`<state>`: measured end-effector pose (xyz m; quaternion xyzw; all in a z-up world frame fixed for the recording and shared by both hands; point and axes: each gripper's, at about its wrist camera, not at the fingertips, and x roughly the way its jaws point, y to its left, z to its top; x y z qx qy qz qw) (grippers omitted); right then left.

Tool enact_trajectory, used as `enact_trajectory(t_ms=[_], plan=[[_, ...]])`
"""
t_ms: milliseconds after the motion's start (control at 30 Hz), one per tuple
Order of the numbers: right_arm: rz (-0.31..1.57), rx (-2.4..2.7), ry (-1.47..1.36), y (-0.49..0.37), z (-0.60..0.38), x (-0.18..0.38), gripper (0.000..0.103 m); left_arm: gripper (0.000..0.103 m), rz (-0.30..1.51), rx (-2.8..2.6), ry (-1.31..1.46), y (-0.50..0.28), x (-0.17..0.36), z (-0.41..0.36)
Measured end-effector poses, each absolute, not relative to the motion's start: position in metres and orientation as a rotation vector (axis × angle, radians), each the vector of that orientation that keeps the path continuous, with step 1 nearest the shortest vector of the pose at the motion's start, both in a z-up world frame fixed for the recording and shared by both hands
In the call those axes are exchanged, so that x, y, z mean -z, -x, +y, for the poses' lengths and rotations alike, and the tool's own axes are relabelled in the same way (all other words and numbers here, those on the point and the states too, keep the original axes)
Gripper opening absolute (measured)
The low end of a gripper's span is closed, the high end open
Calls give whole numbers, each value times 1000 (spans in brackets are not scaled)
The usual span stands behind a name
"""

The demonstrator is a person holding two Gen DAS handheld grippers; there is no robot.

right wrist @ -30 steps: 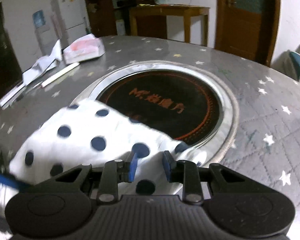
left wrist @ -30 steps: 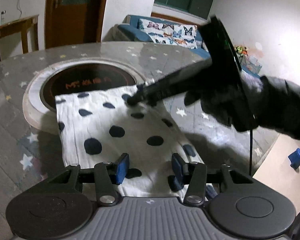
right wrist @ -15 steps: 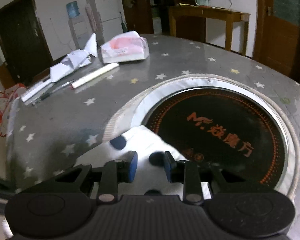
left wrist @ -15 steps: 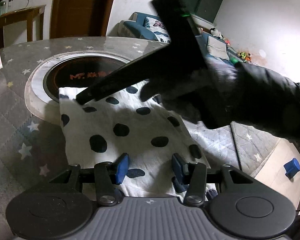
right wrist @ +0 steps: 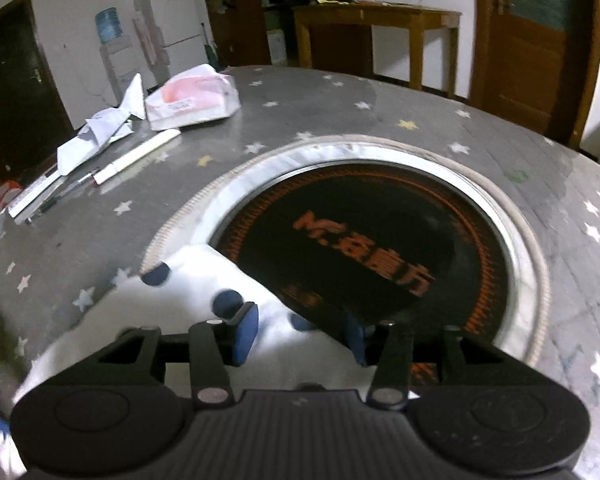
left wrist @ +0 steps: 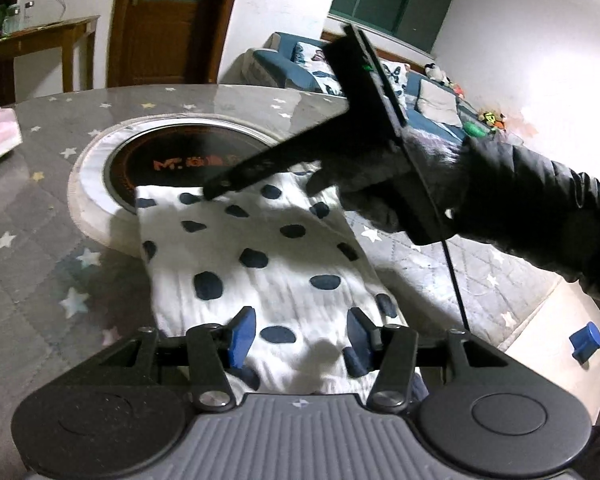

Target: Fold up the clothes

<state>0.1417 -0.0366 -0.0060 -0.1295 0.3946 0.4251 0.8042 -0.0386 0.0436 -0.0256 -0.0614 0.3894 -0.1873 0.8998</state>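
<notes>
A white cloth with dark blue dots (left wrist: 256, 256) lies folded in a long strip on the grey star-patterned table (left wrist: 40, 264), its far end over the round cooktop rim. My left gripper (left wrist: 298, 336) is open, its blue pads either side of the cloth's near end. My right gripper (right wrist: 300, 334) is open over the cloth's far corner (right wrist: 204, 280); in the left wrist view its black fingers (left wrist: 236, 178) touch down on that far end, held by a gloved hand.
A black round cooktop (right wrist: 364, 256) with orange lettering sits in the table's middle. A tissue pack (right wrist: 192, 98), crumpled paper (right wrist: 100, 132) and a pen (right wrist: 136, 156) lie at the far left. A blue object (left wrist: 586, 340) is on the floor to the right.
My right gripper has opened wider and drawn back a little along the cloth's far edge toward the cooktop. The left gripper stays open at the near end.
</notes>
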Motion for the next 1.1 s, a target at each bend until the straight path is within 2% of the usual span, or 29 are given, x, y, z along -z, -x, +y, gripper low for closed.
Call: enact_trajectory(t_ms=[467,633,767,1100], plan=[[903,-898,313,-144,-64,7,46,59,871,274,169,59,31,73],[902,-906,333,-138,-66,3,33,61,883,253,186,66,34,79],[890,-901,350,-131,-69,-2,16,62,890,243,190,72,34,83],[860,-855,366,-115,-88,-9,10,65,908,252,221,69,43,86]])
